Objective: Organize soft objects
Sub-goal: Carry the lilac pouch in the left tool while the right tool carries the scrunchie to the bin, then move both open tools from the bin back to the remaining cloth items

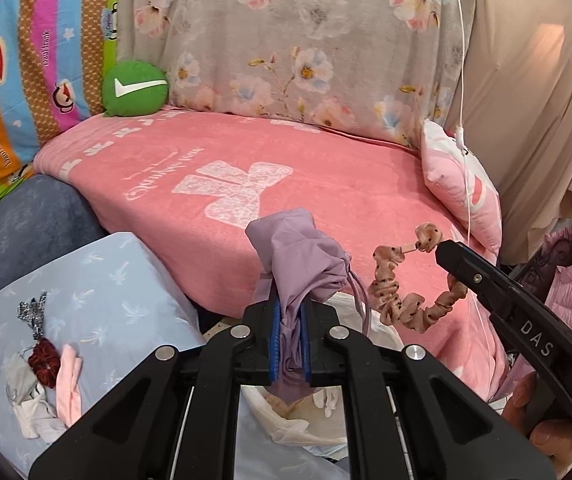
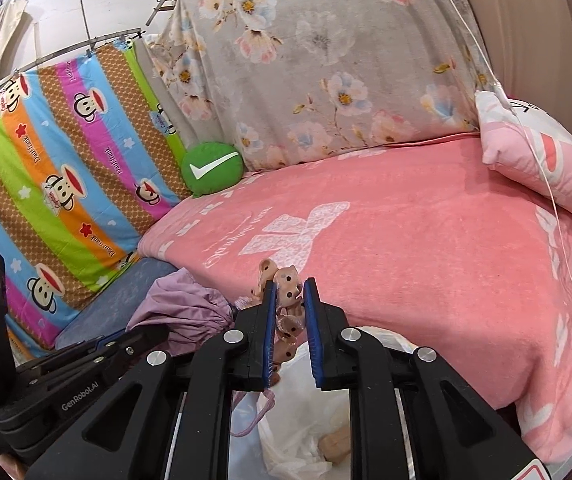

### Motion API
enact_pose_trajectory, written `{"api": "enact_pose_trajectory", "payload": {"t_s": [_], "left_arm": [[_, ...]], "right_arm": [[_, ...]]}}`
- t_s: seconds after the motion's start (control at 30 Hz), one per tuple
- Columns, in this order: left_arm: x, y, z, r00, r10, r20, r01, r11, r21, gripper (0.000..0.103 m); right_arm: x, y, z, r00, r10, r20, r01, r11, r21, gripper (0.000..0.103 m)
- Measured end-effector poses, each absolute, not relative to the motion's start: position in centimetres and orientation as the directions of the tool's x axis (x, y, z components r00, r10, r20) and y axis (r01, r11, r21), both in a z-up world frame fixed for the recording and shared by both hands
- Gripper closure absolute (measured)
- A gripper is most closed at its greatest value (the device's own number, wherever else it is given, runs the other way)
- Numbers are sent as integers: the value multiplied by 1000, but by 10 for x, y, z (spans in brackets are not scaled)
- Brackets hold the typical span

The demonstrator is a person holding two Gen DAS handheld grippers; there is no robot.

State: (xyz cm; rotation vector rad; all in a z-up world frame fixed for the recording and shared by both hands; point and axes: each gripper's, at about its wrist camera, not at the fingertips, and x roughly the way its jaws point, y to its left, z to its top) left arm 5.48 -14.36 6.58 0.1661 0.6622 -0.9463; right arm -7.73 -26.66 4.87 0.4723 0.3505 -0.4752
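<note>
My left gripper (image 1: 290,308) is shut on a lilac drawstring bag (image 1: 298,256), whose bunched cloth sticks up above the blue pads over the front edge of the pink blanket (image 1: 326,184). To its right, my right gripper (image 1: 444,250) pinches one end of a tan dotted fabric band (image 1: 390,300), which hangs in a loose curve in the air. In the right wrist view the band (image 2: 286,284) sits between the blue pads of the right gripper (image 2: 289,286), which stand a little apart. The lilac bag (image 2: 181,308) shows to the left there.
A green round cushion (image 1: 135,88) sits at the blanket's far left and a pink pillow (image 1: 458,184) at its right. A light blue pillow (image 1: 105,300) holds a red scrunchie (image 1: 43,360) and several small cloths. A white plastic bag (image 2: 306,420) lies below the grippers.
</note>
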Motion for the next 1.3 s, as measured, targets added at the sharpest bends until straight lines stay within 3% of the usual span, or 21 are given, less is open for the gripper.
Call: {"api": "enact_pose_trajectory", "payload": {"t_s": [0.03,0.1,0.13,0.17,0.5,1.3], "left_arm": [[54,-146,65,397,-697,-597,797,584,-152,89],[53,-150,64,399,-689,-606,794,590,-148,65],[52,-150,64,415,-686,-598,786,601,-144,46],[51,-149,65,432,-686,-586,779,611,-140,39],[52,-146,67,443,-681,-582,773,620,-136,39],[78,-95,62,503,-639,-582,699,697,-161,39]], "right_arm": [[-79,-268,48,833,-354,-425,512,784,351,83],[-83,-270,49,833,-361,-420,517,777,358,77],[-84,-270,49,833,-364,-417,519,775,360,73],[-84,-271,50,833,-367,-414,520,775,360,72],[-81,-264,52,837,-363,-409,512,783,353,64],[-39,-214,46,854,-270,-446,427,852,303,63]]}}
